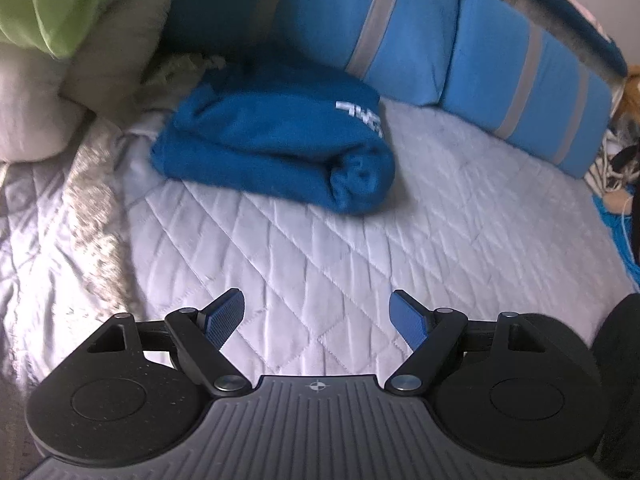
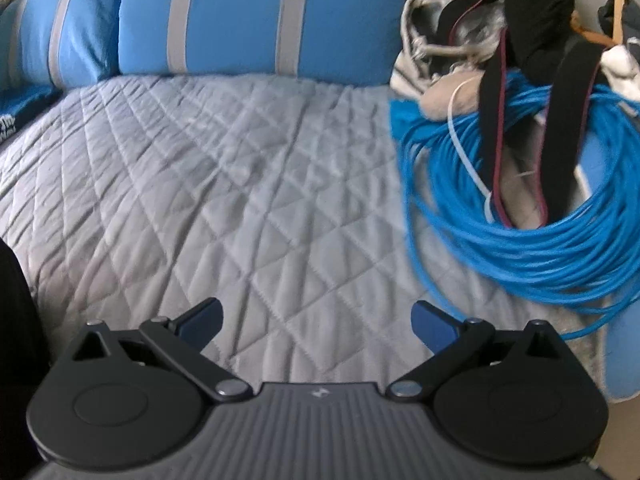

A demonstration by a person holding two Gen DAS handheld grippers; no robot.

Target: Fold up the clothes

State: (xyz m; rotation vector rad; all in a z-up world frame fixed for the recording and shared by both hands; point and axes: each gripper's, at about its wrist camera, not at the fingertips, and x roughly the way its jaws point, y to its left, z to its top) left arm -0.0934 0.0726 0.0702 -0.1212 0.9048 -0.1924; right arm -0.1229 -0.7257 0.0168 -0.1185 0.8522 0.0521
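A grey quilted bedspread fills both views, with blue grey-striped pillows lined along its far edge at 12 o'clock. A coil of bright blue cable sprawls at 3 o'clock in the right wrist view. A blue garment with white lettering, loosely folded and rolled, lies at 11 o'clock ahead of the left gripper, whose fingers stand apart, holding nothing. The right gripper likewise hangs spread and empty above bare quilt.
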